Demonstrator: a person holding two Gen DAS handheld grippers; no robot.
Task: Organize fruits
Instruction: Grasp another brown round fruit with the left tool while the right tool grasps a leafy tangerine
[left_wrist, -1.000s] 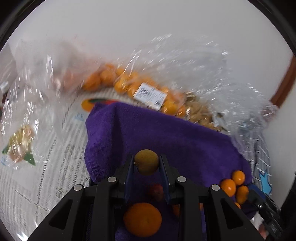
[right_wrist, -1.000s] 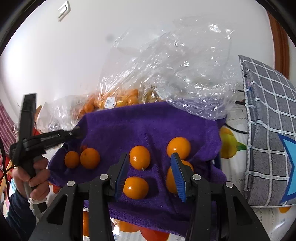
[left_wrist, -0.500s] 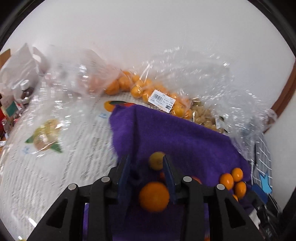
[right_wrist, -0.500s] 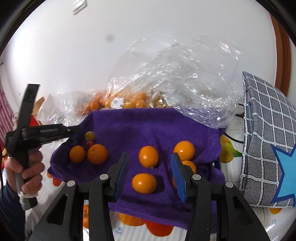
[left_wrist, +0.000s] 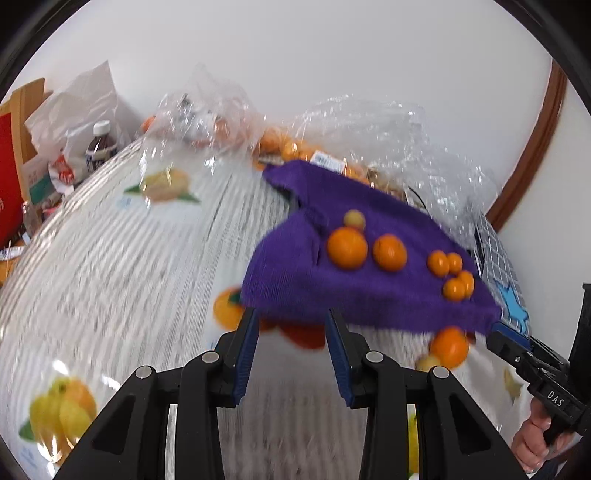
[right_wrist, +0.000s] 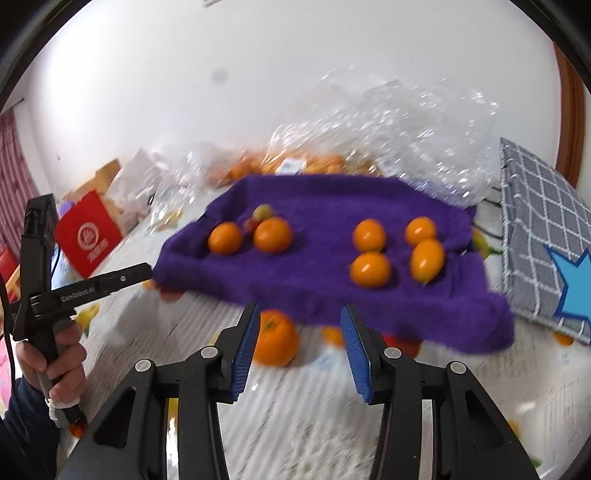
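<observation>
Left gripper (left_wrist: 290, 325) jaws now spread, empty; its kumquat (left_wrist: 354, 218) lies ahead on purple towel (left_wrist: 332, 291). Right gripper (right_wrist: 299, 326) jaws closing, empty.

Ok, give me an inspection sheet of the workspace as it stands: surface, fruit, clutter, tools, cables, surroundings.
Surface: fruit-print tablecloth, with a purple towel spread on it.
Job's things: two oranges plus a small yellowish fruit at the towel's left; four small oranges grouped at its right.
Clutter: clear plastic bags with more fruit behind the towel; red box, bottle, checked grey bag.
Tools: left tool open, nothing between its fingers; right tool closing, nothing between its fingers.
Cables: dark cord by the towel's far edge.
Surroundings: white wall, brown trim.
</observation>
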